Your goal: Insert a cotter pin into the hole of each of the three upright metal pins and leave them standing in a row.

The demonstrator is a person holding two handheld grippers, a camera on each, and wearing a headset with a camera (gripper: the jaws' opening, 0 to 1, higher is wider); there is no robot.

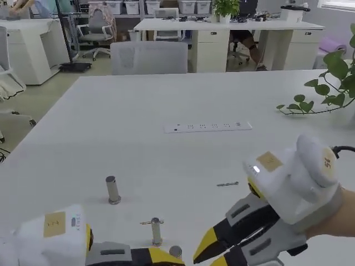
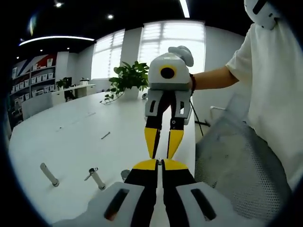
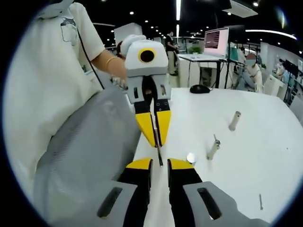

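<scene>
- The left gripper (image 3: 155,141) has its yellow-tipped jaws closed on a thin dark metal cotter pin (image 3: 156,147), which juts forward from the tips. This grip is read from the right gripper view.
- The right gripper (image 2: 163,152) faces it tip to tip. Its jaws are parted by a narrow gap and hold nothing. The free end of the held pin lies at the mouth of that gap.
- Governing relation: the held pin's long axis runs along the line between the two grippers, above the near edge of the white table (image 1: 233,94). Judgement: a hand-over or regrip is in hand.
- The nearest short upright steel pin (image 3: 191,157) stands just beside the right gripper's jaw. Whether its hole is filled cannot be told.
- The middle upright steel pin (image 1: 156,231) is standing, with a fitted cotter pin (image 1: 147,223) through its hole.
- The far upright steel pin (image 1: 112,189) is standing with its hole bare, well apart from both grippers.
- A spare cotter pin (image 1: 227,184) lies flat on the table, near the right gripper.
- Obstructions: none between the tips. Judgement: the nearest pin is close enough to be knocked over on descent. The white socket strip (image 1: 208,127) and green plant sprig (image 1: 324,91) are well clear.
</scene>
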